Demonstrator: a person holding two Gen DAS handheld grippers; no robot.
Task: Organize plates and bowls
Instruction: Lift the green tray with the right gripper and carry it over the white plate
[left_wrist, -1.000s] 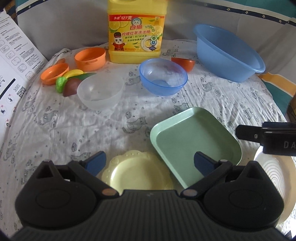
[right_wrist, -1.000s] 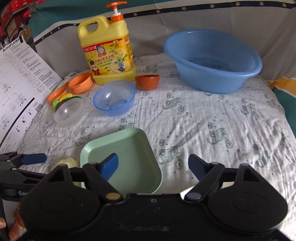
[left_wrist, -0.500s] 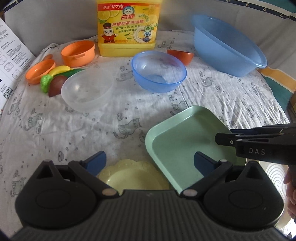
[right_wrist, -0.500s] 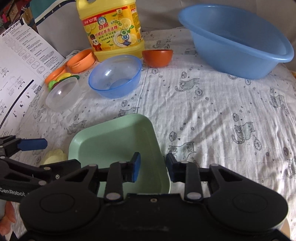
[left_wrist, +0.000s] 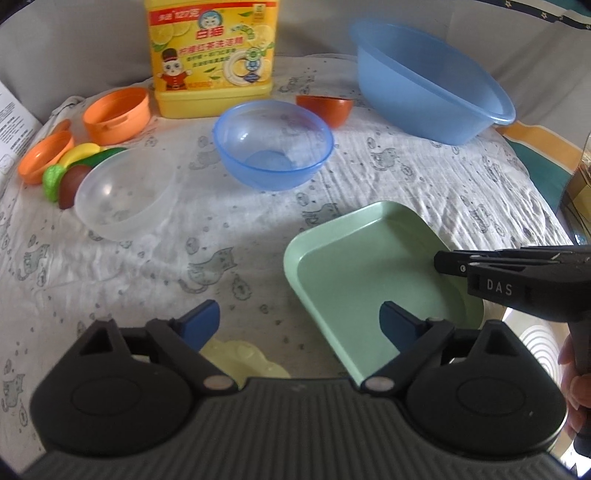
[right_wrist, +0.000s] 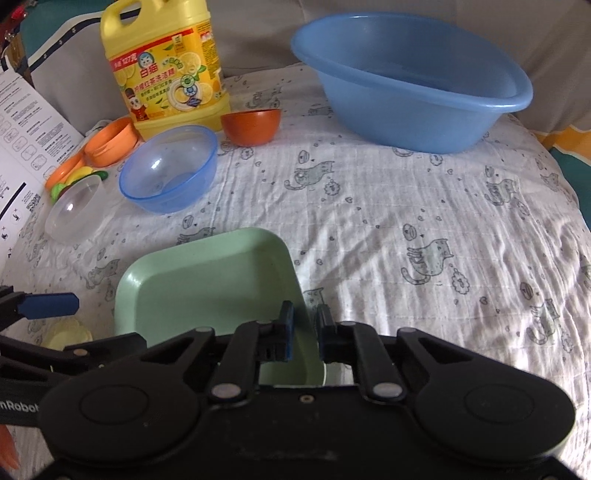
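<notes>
A green square plate (left_wrist: 354, 273) lies on the cat-print cloth. My right gripper (right_wrist: 306, 325) has one finger inside the plate (right_wrist: 207, 280) and one outside. Its jaws are closing, and the pads pinch the plate's right rim. From the left wrist view that gripper (left_wrist: 443, 262) reaches in from the right. My left gripper (left_wrist: 299, 325) hangs wide, its jaws closing. The green plate's near corner and a yellow scalloped plate (left_wrist: 240, 358) lie below it, and no pad touches either. A blue bowl (left_wrist: 273, 147), a clear bowl (left_wrist: 122, 192) and a small red bowl (left_wrist: 325, 109) sit farther back.
A blue basin (right_wrist: 413, 85) stands at the back right and a yellow detergent jug (right_wrist: 166, 70) at the back. Orange toy pots (left_wrist: 118, 114) and toy fruit (left_wrist: 74, 166) crowd the left. A white ringed plate (left_wrist: 535, 343) lies at the near right. A printed sheet (right_wrist: 26, 122) leans on the left.
My right gripper's jaws went from wide apart to nearly together over the green plate's right rim, and it sank lower. My left gripper moved in closer over the plates and its jaws narrowed a little.
</notes>
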